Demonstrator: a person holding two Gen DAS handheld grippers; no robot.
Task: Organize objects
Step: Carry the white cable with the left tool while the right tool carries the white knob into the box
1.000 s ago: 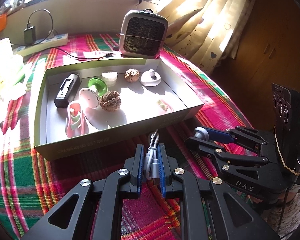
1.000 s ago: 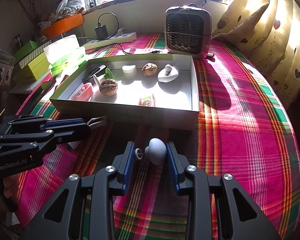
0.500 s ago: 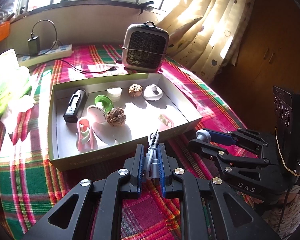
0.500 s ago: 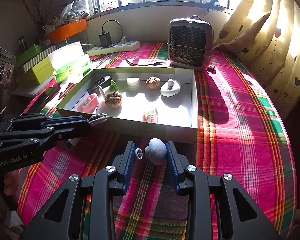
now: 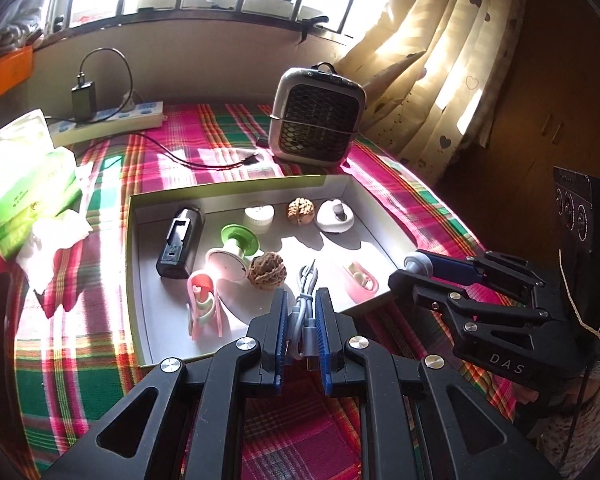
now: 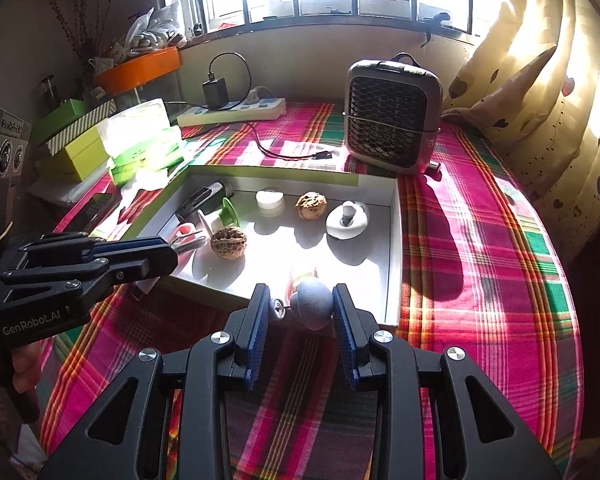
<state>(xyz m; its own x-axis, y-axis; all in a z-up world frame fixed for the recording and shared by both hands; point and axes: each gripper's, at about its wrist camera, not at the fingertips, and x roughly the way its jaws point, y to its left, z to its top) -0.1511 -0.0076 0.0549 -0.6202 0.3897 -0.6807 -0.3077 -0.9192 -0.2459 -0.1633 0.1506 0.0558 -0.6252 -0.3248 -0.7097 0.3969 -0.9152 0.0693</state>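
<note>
A shallow box (image 5: 138, 264) (image 6: 394, 240) lies on the plaid table and holds two walnuts (image 5: 267, 276) (image 6: 311, 206), a black device (image 5: 179, 242), a green and white spool (image 5: 236, 246), a white cap, a white knob dish (image 6: 347, 220) and pink clips. My left gripper (image 5: 302, 312) is shut on a coiled grey cable (image 5: 305, 298), over the box's near edge. My right gripper (image 6: 298, 312) is shut on a grey knob with a small ring (image 6: 312, 308), at the box's near wall. Each gripper shows in the other's view (image 5: 420, 264) (image 6: 168, 250).
A small heater (image 5: 318, 116) (image 6: 392, 116) stands behind the box. A power strip with charger (image 5: 108, 120) and a trailing black cord lie at the back. A green tissue pack (image 5: 28, 176) and stacked boxes (image 6: 76, 136) sit to the left. Curtains hang on the right.
Both grippers have risen and moved forward towards the box with their loads; the cable and the knob now hang over the box's near edge.
</note>
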